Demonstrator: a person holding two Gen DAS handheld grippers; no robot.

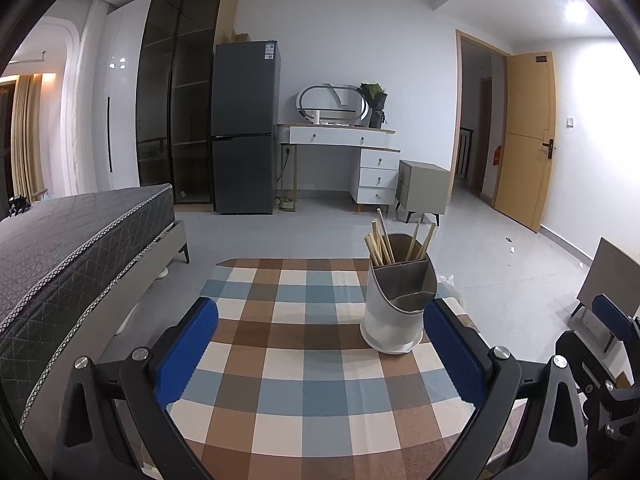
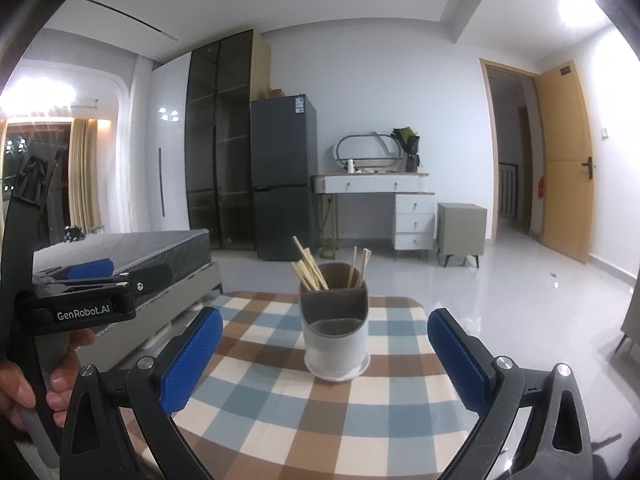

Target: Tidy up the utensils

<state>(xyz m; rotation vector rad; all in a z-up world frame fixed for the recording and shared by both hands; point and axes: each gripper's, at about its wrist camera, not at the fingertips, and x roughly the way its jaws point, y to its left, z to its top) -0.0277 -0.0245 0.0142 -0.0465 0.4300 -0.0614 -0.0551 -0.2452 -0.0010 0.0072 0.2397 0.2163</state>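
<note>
A white and grey utensil holder (image 1: pixel 394 312) (image 2: pixel 335 332) stands on the checkered tablecloth (image 1: pixel 288 360) (image 2: pixel 320 420). Several wooden chopsticks (image 1: pixel 382 242) (image 2: pixel 310 270) lean in its rear compartments; its low front compartment looks empty. My left gripper (image 1: pixel 320 354) is open above the cloth, with the holder just inside its right finger. My right gripper (image 2: pixel 326 364) is open too, with the holder ahead between its blue pads (image 2: pixel 192 360). In the right wrist view the left gripper (image 2: pixel 88 276) shows at the left, held by a hand (image 2: pixel 60 384).
A grey mattress bed (image 1: pixel 80 240) (image 2: pixel 140 256) sits left of the small table. Across the tiled floor stand a dark fridge (image 1: pixel 244 128), a white dresser (image 1: pixel 360 152) and a grey nightstand (image 1: pixel 424 190). A wooden door (image 1: pixel 524 136) is open at the right.
</note>
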